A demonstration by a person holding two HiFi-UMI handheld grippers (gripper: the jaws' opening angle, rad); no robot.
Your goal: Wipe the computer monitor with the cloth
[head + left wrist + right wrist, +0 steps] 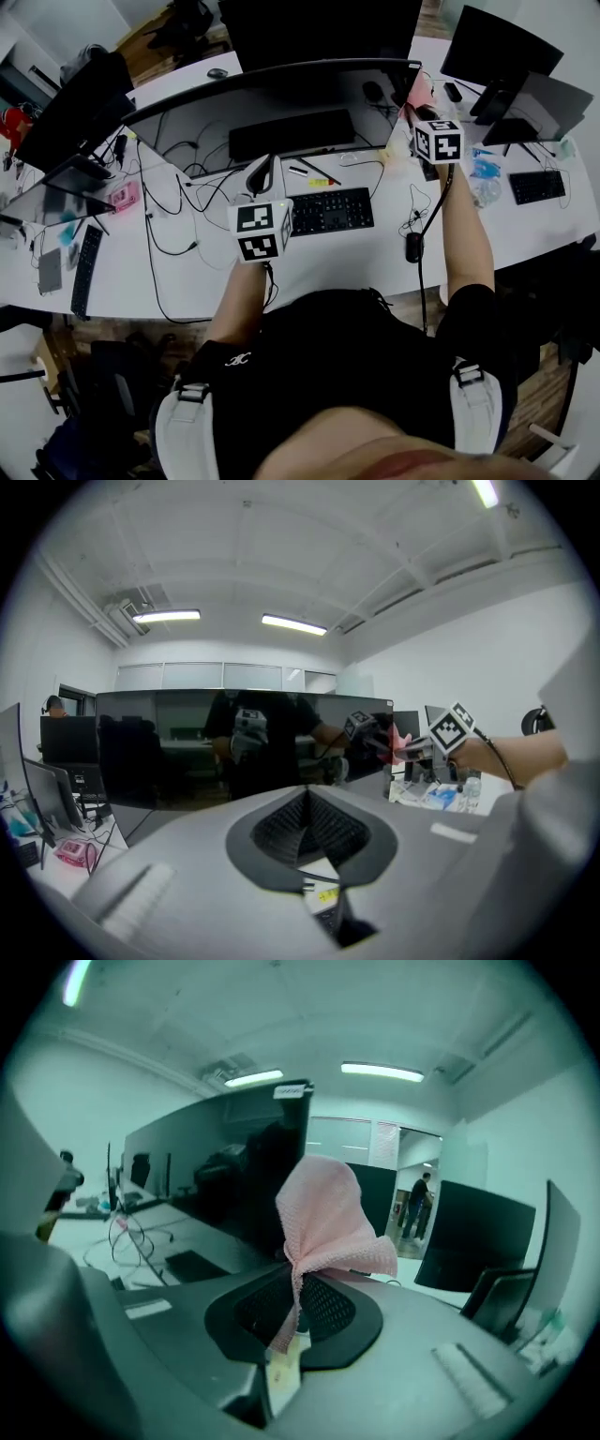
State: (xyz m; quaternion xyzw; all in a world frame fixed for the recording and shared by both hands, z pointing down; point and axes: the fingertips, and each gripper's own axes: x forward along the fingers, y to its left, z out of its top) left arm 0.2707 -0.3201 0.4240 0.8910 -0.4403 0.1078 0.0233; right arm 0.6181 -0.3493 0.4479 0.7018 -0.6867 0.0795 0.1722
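The wide curved monitor (281, 103) stands across the white desk (337, 262), its dark screen mirroring me in the left gripper view (187, 747). My right gripper (419, 111) is shut on a pink cloth (323, 1218) that stands up bunched from the jaws. It holds the cloth (420, 92) at the monitor's right end, beside the screen edge (239, 1162). My left gripper (262, 171) hovers in front of the screen's middle, above the desk. Its jaws (307, 803) are shut with nothing between them. From there the right gripper (427, 747) and cloth (401, 743) show at the screen's right edge.
A black keyboard (330, 210) and a mouse (414, 247) lie under the monitor, with loose cables (169, 234) to the left. More monitors (502, 56) and another keyboard (536, 186) crowd the right; a keyboard (84, 267) lies far left. A person (418, 1199) stands far off.
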